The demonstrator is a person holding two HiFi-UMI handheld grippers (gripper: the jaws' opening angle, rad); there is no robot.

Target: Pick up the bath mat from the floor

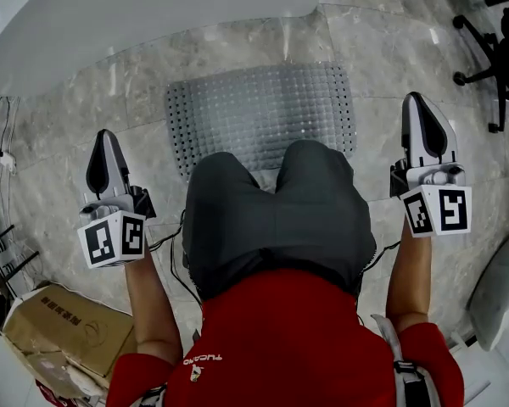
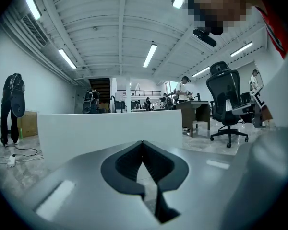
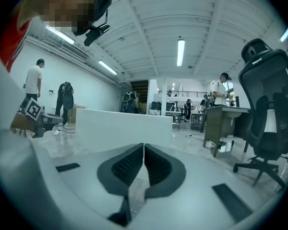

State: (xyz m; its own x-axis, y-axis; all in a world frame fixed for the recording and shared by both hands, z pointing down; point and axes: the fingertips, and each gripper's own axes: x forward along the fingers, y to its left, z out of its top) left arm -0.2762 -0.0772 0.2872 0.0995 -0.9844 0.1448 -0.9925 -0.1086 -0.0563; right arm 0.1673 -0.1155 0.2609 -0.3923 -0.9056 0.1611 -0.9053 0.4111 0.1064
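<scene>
A clear, bumpy bath mat lies flat on the grey marble floor in the head view, its near edge hidden behind the person's knees. My left gripper hovers left of the mat, its jaws shut with nothing between them. My right gripper hovers beside the mat's right edge, likewise shut and empty. In the left gripper view the left gripper has its dark pads pressed together and points nearly level at a white wall panel. The right gripper shows the same in the right gripper view.
A white curved panel runs along the far side of the mat. A black office chair stands at the right, a cardboard box at the lower left, cables at the left edge. Desks and people stand far off.
</scene>
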